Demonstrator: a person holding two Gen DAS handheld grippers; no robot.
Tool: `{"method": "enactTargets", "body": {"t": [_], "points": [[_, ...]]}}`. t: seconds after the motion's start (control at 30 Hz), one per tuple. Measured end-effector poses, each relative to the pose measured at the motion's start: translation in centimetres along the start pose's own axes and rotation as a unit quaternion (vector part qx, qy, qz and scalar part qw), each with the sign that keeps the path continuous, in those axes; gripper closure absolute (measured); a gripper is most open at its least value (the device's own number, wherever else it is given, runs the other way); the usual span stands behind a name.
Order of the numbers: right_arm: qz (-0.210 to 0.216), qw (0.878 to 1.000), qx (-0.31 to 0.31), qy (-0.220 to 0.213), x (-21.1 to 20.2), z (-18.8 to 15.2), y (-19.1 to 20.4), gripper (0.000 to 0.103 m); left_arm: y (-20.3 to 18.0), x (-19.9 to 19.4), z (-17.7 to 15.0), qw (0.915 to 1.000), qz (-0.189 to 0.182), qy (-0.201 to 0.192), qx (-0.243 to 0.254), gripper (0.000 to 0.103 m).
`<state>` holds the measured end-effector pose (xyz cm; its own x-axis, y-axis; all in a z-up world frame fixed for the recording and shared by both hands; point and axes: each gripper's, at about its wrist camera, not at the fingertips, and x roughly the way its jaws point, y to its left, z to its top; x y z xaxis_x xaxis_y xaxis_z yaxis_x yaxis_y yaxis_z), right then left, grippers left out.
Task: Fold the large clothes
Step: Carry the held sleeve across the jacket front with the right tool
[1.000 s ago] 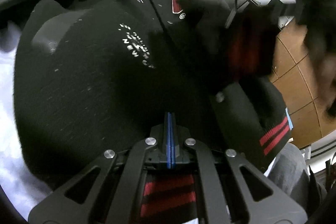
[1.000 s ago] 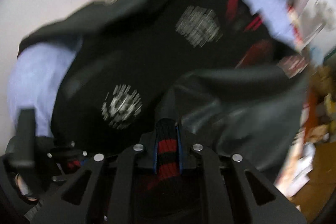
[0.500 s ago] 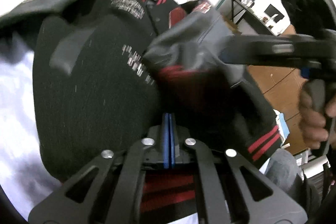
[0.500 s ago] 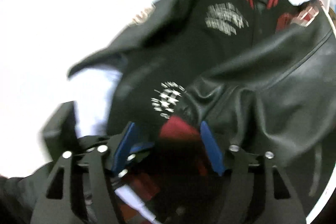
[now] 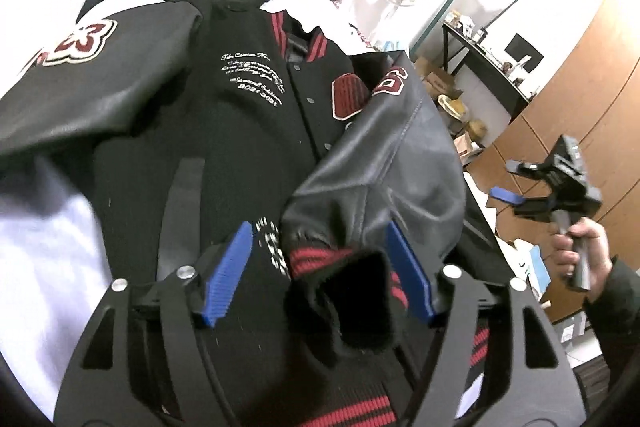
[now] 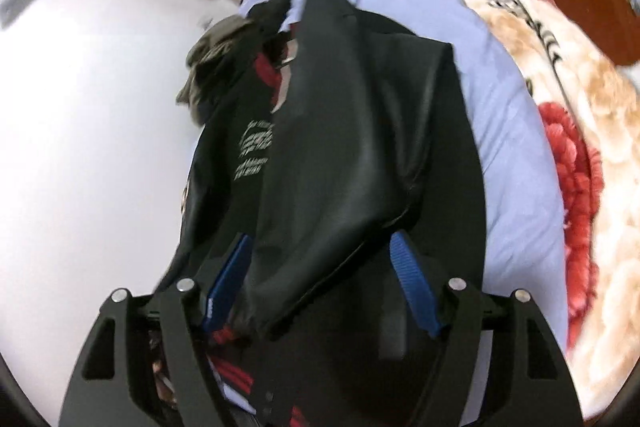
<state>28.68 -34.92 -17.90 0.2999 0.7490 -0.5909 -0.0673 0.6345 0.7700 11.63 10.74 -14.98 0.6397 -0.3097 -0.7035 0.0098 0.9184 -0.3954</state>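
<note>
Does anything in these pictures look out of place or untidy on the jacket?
Yes. The leather sleeve lies folded over the front of the varsity jacket, but its striped cuff is bunched and gaping between the open fingers of the left gripper, not flat.

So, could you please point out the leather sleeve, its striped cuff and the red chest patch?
grey leather sleeve (image 5: 400, 155), left wrist view, mid-sleeve.
red-and-black striped cuff (image 5: 320, 259), left wrist view, ribbing.
red chest patch (image 5: 348, 99), left wrist view, centre.

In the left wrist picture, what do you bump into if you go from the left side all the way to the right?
White bedsheet → number patch on the sleeve → white writing on the jacket → folded leather sleeve → right gripper in the person's hand.
</note>
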Motion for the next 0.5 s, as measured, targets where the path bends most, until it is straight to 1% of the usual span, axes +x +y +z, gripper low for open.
{"method": "enactTargets", "body": {"t": [0.07,0.1,0.17,0.23,0.3,0.37,0.4,0.43,0.47,0.5], "points": [[-0.001,0.999,0.04,-0.01,1.7,1.1,-2.0,0.036,-0.2,1.0,0.8,0.9999,0.008,0.008,0.009,0.035],[-0.001,0.999,0.048,-0.013,3.0,1.4,-2.2,0.037,-0.3,1.5,1.1,0.9997,0.011,0.015,0.013,0.035],[-0.003,0.998,0.059,-0.027,4.5,2.6,-3.5,0.038,-0.2,3.5,1.3,0.9987,0.014,0.046,0.019,0.035],[-0.005,0.996,0.072,-0.046,5.6,4.1,-4.5,0.039,-0.3,4.5,0.9,0.9978,0.024,0.056,0.025,0.034],[-0.005,0.994,0.086,-0.065,6.5,5.5,-5.3,0.039,-0.4,5.2,0.7,0.9974,0.025,0.06,0.031,0.032],[-0.012,0.994,0.094,-0.058,7.9,6.5,-5.8,0.041,-0.7,5.7,0.4,0.9967,0.026,0.065,0.04,0.03],[-0.022,0.994,0.094,-0.048,8.7,7.3,-6.1,0.045,-0.9,5.9,0.3,0.9963,0.026,0.068,0.045,0.03],[-0.031,0.995,0.089,-0.043,9.7,7.8,-5.3,0.056,-1.3,6.3,0.1,0.9955,0.027,0.074,0.053,0.03],[-0.03,0.996,0.075,-0.036,10.3,8.3,-4.8,0.071,-1.7,6.4,0.0,0.9945,0.032,0.077,0.063,0.03],[-0.03,0.997,0.06,-0.027,10.7,8.6,-4.2,0.09,-2.1,6.6,-0.1,0.9936,0.038,0.077,0.073,0.031]]}}
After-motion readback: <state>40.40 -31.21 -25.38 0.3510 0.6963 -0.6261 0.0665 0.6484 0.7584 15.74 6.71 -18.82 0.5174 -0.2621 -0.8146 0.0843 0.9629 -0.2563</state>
